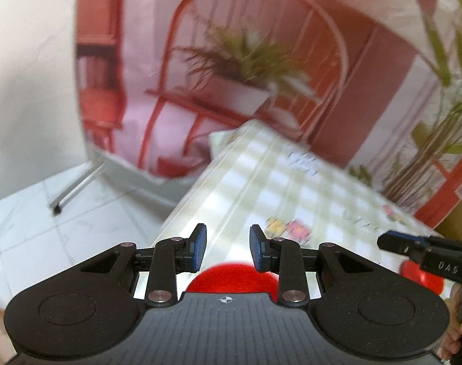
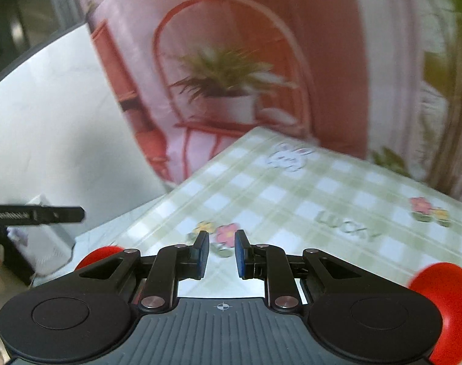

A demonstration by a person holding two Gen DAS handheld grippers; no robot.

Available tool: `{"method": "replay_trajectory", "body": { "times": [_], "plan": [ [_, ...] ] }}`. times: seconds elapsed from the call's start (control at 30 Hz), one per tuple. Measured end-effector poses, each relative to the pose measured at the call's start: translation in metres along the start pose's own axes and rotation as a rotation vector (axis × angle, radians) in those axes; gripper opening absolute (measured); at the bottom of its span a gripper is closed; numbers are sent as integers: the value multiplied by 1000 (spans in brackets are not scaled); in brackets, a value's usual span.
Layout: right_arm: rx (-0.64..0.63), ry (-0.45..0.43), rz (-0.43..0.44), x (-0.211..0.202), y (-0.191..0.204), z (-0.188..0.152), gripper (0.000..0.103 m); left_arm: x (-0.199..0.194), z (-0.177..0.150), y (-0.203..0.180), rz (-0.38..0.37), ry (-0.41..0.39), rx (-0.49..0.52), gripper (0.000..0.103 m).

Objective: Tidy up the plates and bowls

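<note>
Overhead of a table draped in a green-and-white checked, flower-printed plastic cloth (image 1: 291, 188), two hand-held grippers hover with nothing between their fingers. At lower centre of the left wrist view, the left gripper (image 1: 227, 248) has its blue-padded jaws spread wide, and a round red glossy dish (image 1: 231, 276) lies directly below and just ahead of them, half hidden by the gripper's black body. Whether this dish is a plate or a bowl cannot be told from the part showing.

At the right edge of the same view, a second red glossy dish (image 1: 422, 276) sits under the tip of the other tool. In the right wrist view, the right gripper (image 2: 221, 252) holds its jaws parted by a narrower gap, empty, over bare cloth. One red round dish (image 2: 443, 286) shows at the lower right of that frame, beside and slightly behind the fingers; another red rim (image 2: 100, 255) peeks out at lower left.

By this reading, the left gripper is the nearer to a dish, needing mostly a straight descent, while the right one would have to swing sideways. Round as they appear, the dishes offer no long axis. None is seen to hold anything, and no stack is visible. Motion blur softens the printed backdrop of a potted plant (image 1: 249, 70).
</note>
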State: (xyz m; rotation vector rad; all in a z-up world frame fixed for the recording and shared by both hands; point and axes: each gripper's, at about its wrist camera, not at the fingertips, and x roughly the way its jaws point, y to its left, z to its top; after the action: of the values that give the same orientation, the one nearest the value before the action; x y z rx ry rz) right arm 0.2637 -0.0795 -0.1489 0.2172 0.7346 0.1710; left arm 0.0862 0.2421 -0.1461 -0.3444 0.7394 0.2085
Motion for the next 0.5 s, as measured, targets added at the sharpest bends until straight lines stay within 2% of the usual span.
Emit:
{"method": "replay_trajectory", "body": {
  "times": [0.23,0.5],
  "plan": [
    [-71,79,87,28,46,-8,18,10,-29,28,16,57,-97,32],
    [-117,177,133,47,74,-31,18,19,-53,36,3,116,-114,32]
  ]
}}
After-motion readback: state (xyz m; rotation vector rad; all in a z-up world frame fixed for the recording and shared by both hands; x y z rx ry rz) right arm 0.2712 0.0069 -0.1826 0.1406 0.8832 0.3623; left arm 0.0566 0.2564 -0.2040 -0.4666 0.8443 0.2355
